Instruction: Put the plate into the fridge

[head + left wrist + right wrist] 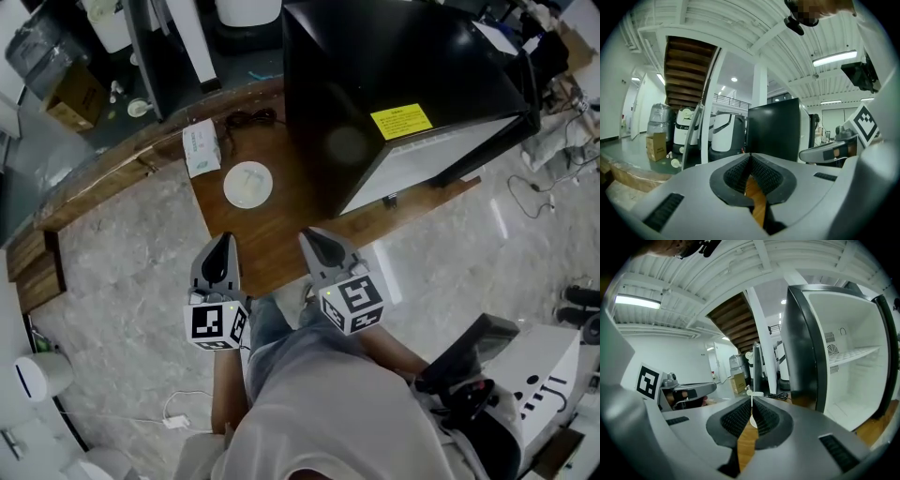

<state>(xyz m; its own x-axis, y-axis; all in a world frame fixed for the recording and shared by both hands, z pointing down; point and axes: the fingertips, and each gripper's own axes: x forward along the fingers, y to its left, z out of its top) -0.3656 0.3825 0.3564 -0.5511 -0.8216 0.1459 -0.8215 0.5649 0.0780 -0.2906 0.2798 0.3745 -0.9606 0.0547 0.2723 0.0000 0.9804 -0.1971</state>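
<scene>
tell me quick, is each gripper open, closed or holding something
grey left gripper: closed, holding nothing
grey right gripper: closed, holding nothing

Bright, even indoor light from ceiling strip lamps (834, 57). Faint glare on top of the fridge (349, 145). Both gripper views are fisheye-curved with dark corners.

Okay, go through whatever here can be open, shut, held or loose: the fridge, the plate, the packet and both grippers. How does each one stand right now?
Fridge: door open, white inside showing, the shelf in view bare.
Plate: flat on the wooden table, not held.
White packet: flat on the table beside the plate, apart from it.
Left gripper: shut, nothing between its jaws.
Right gripper: shut, nothing between its jaws.
</scene>
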